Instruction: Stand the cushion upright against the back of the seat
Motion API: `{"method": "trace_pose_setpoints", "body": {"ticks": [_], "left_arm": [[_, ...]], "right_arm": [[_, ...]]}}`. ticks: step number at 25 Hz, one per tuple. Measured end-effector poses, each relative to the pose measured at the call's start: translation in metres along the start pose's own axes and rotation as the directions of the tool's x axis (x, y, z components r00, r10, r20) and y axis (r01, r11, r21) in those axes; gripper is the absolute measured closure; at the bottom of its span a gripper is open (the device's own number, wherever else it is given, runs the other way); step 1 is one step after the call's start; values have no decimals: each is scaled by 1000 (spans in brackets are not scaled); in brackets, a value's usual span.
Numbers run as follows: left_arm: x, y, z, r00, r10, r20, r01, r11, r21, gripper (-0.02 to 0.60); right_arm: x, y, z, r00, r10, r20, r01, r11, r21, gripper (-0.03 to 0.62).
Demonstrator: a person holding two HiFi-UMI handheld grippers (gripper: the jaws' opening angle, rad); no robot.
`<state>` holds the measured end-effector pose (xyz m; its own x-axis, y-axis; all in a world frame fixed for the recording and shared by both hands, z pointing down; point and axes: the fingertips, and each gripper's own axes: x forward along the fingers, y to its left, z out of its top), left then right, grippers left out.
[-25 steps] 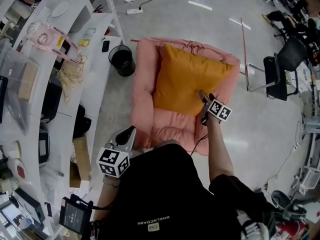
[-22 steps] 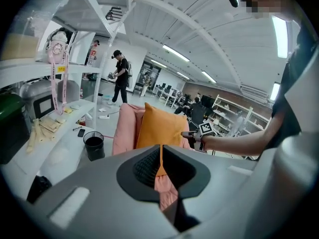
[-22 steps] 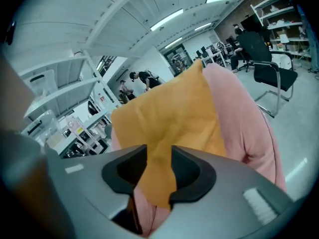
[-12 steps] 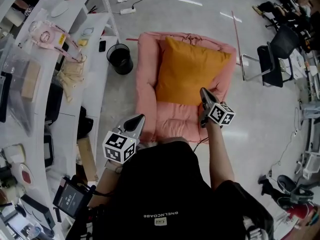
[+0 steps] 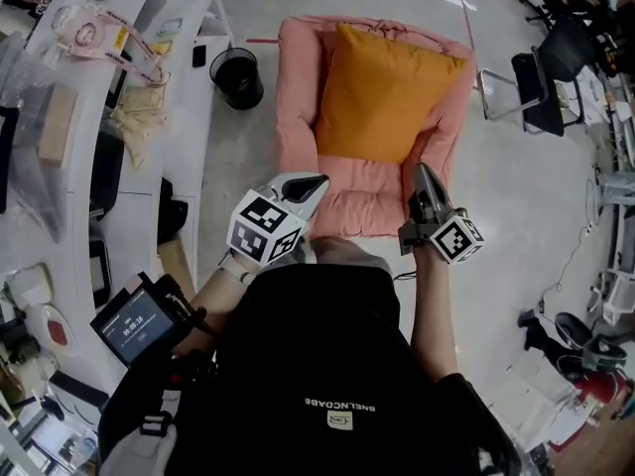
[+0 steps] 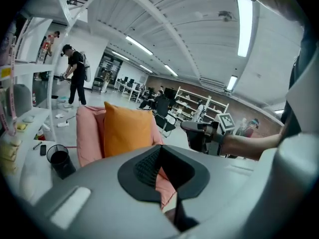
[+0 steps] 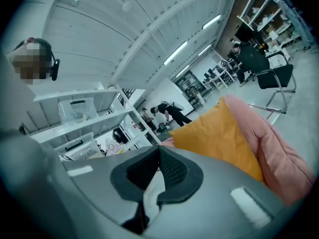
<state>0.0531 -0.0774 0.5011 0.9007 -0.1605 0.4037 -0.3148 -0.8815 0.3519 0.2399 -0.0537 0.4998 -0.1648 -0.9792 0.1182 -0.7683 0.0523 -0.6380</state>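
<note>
Leaning upright on the seat [image 5: 295, 97] back, cushion [image 5: 382, 92] sits ahead of left gripper [image 5: 317, 180] and right gripper [image 5: 421, 172]; both pressed together, empty, clear since placing looks done.

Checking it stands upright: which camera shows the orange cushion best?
The head view: the whole orange cushion shows, leaning back in the pink seat. The left gripper view shows it from the front, its bottom hidden; the right gripper view shows only part, at an angle.
</note>
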Motion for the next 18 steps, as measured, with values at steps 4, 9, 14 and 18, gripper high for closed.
{"method": "trace_pose_setpoints", "body": {"ticks": [4, 9, 14, 18], "left_arm": [[10, -20, -9, 997, -63, -38, 64, 998, 28, 568], [32, -52, -13, 991, -112, -70, 116, 992, 58, 568], [55, -98, -11, 985, -164, -56, 168, 983, 74, 568], [71, -143, -5, 975, -220, -27, 222, 970, 100, 568]], "right_arm": [[-39, 14, -6, 999, -27, 47, 29, 999, -39, 588], [-80, 21, -14, 996, -37, 77, 41, 997, -59, 588], [-116, 25, -14, 996, -26, 85, 38, 990, -138, 588], [-143, 31, -9, 998, -9, 61, 24, 969, -246, 588]]}}
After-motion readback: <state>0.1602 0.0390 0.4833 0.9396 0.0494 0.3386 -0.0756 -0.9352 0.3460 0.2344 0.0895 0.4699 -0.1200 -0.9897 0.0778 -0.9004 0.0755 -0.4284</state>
